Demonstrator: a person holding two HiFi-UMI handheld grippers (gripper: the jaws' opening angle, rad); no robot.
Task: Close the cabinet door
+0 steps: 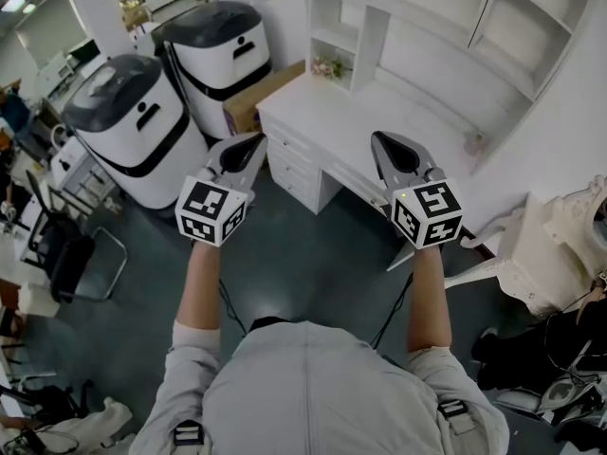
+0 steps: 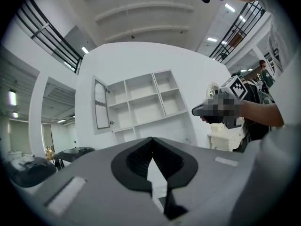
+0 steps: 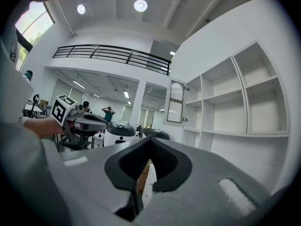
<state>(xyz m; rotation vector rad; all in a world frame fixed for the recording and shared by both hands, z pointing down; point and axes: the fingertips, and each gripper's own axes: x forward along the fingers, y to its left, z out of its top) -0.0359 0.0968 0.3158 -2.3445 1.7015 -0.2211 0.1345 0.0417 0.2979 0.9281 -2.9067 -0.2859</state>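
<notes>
The white shelf cabinet [image 2: 146,102] stands on a white desk ahead of me. Its narrow glazed door [image 2: 100,103] hangs swung open at the cabinet's left side; in the right gripper view the same door [image 3: 175,102] sticks out from the shelves [image 3: 235,102]. My left gripper [image 1: 254,140] and right gripper [image 1: 379,138] are held side by side, level, pointing at the desk, well short of the cabinet. Both have their jaws together with nothing between them, as the left gripper [image 2: 151,139] and the right gripper [image 3: 150,139] show in their own views.
The white desk [image 1: 379,112] with drawers [image 1: 289,164] lies below the grippers. Two white and grey bin-shaped machines [image 1: 133,131] [image 1: 223,55] and a cardboard box [image 1: 261,98] stand to its left. A chair [image 1: 66,254] is at far left, white ornate furniture [image 1: 560,245] at right.
</notes>
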